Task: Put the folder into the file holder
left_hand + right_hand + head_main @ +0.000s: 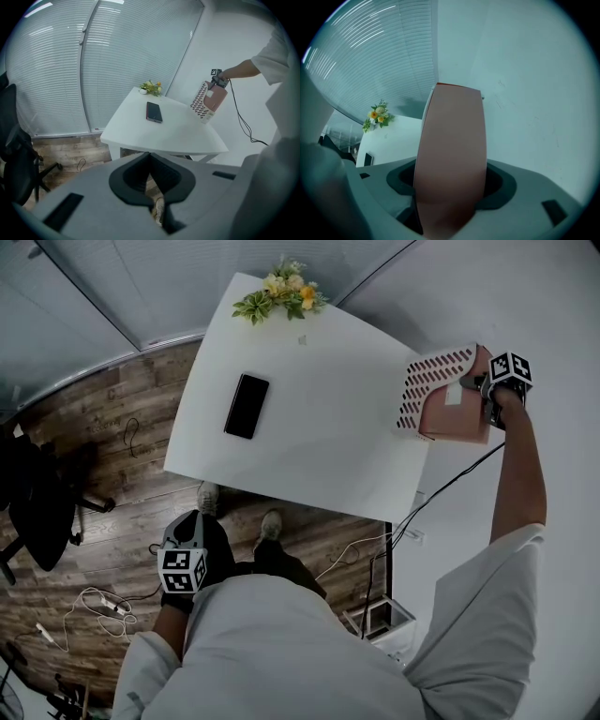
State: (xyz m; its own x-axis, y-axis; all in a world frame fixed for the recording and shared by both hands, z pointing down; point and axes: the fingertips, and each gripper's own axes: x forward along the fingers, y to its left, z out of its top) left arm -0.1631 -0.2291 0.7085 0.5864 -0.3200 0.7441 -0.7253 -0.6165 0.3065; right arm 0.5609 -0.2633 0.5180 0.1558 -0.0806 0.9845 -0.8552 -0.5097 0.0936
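Office. Evidence: a white table [309, 409] in a corner between a plain white wall [525, 296] and a long run of closed slatted window blinds [70, 61]. Wood-look plank floor [112, 409], and a black swivel office chair [37, 502] stands off to one side. A white power strip [105, 606] with loose cables lies on the floor. On the table are a dark phone [247, 405] and a small flower decoration [281, 294]. At the table's edge is a perforated white file holder [433, 381] with a pink folder [455, 413].
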